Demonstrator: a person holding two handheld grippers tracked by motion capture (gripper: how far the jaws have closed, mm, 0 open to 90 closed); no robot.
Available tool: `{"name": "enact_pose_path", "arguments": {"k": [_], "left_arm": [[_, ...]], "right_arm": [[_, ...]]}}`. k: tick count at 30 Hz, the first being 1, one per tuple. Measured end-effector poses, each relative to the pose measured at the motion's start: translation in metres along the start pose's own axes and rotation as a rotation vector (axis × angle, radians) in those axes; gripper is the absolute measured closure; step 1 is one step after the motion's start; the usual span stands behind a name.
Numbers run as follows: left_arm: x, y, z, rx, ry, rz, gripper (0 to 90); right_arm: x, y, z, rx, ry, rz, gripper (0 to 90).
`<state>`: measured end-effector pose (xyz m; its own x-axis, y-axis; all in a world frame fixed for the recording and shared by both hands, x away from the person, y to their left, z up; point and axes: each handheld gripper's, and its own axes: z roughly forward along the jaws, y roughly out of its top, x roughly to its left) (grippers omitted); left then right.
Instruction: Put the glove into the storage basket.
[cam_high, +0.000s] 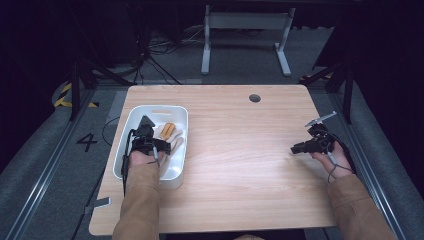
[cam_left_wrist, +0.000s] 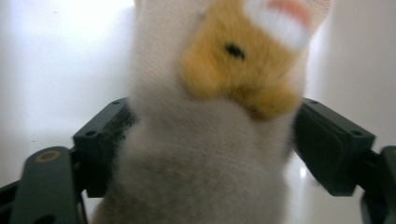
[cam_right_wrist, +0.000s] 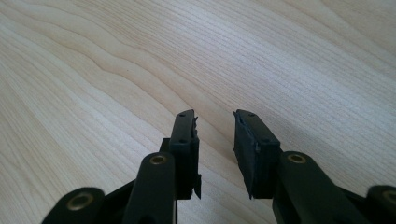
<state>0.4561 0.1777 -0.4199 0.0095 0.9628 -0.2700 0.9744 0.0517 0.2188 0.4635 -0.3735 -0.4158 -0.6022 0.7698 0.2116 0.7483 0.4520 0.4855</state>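
Wood-grain table (cam_high: 240, 150) filled the middle of the high view, a white tub (cam_high: 176, 172) at its left. Your left gripper (cam_high: 146, 141) sat over the tub, jaws spread wide around a fuzzy white and orange sock (cam_left_wrist: 205, 140) lying inside. Your right gripper (cam_right_wrist: 215, 140), at right, was slightly open over bare wood, holding nothing.

item: soft white fabric sock with a fuzzy orange-yellow animal patch and a pink-and-white band (cam_left_wrist: 219, 116) | pose: lying lengthwise, patch side up | place: inside the white rectangular plastic bin (cam_high: 176, 172) at the table's left edge | contact: between the black jaws, cloth brushing them on both sides
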Motion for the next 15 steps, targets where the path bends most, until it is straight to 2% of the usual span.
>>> {"name": "enact_pose_path", "arguments": {"k": [2, 7, 9, 12, 15], "left_arm": [[-0.003, 0.000, -0.001, -0.006, -0.001, 0.004, 14.9], [-0.009, -0.001, -0.002, 0.023, -0.013, 0.025, 11.4], [-0.011, -0.001, -0.002, 0.032, -0.004, 0.042, 10.0], [-0.013, -0.001, -0.003, 0.006, 0.011, 0.051, 6.7], [-0.012, -0.001, -0.010, -0.031, 0.000, 0.058, 6.3]], "right_arm": [[0.000, 0.000, 0.000, 0.000, -0.002, 0.000, 69.6], [0.000, 0.000, 0.000, 0.002, -0.004, -0.003, 69.6], [0.000, 0.000, 0.000, 0.001, -0.005, -0.004, 69.6], [0.000, 0.000, 0.000, -0.004, -0.005, -0.004, 69.6], [0.000, 0.000, -0.001, -0.004, -0.006, -0.003, 69.5]]}}
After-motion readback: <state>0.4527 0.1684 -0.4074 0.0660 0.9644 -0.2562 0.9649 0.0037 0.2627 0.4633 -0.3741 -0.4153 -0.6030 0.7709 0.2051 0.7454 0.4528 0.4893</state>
